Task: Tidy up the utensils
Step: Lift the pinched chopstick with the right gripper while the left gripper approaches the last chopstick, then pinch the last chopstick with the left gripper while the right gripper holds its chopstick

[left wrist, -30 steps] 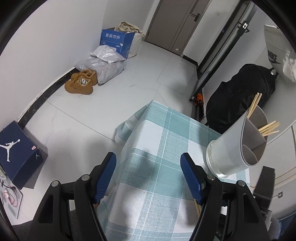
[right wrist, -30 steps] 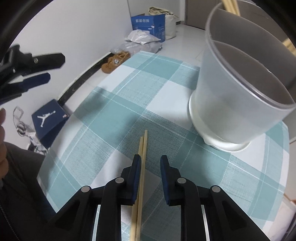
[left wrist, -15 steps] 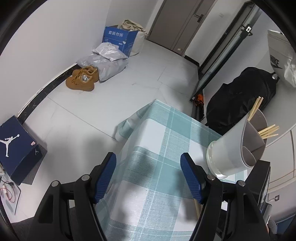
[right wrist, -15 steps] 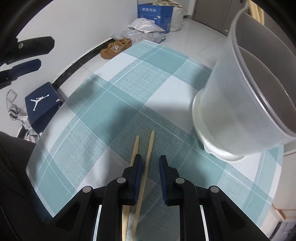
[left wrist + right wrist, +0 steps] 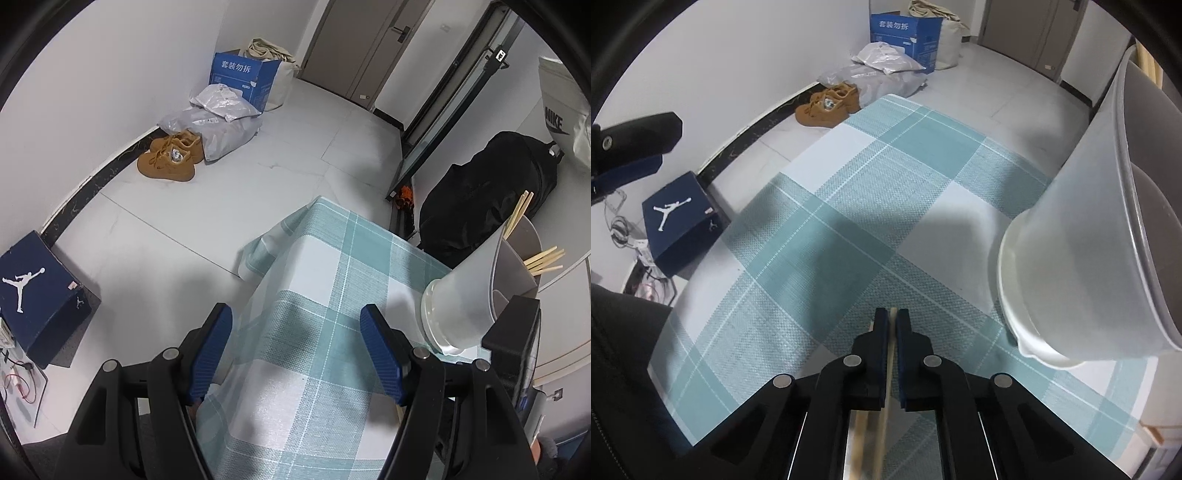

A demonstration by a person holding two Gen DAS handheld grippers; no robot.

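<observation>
My right gripper [image 5: 892,325] points steeply down at the teal checked tablecloth [image 5: 849,206] and is shut on one wooden chopstick [image 5: 892,314], whose tip shows between the blue pads. A second chopstick [image 5: 859,439] lies just left of it, outside the jaws and partly under the left finger. The translucent white divided utensil holder [image 5: 1089,258] stands to the right, close by. In the left wrist view the holder [image 5: 472,291] has several chopsticks [image 5: 543,258] in it. My left gripper [image 5: 295,350] hangs open over the table's near left edge with nothing between its fingers.
The small table drops off to the floor at the left and far sides. On the floor lie a dark blue shoebox [image 5: 33,291], tan shoes [image 5: 170,158], grey plastic bags, a blue carton [image 5: 240,77] and a black bag [image 5: 487,195]. A dark sleeve fills the lower left of the right wrist view.
The right gripper's jaws have shut on one of the two chopsticks after sliding a little across the cloth. The left gripper has stayed still and open.
</observation>
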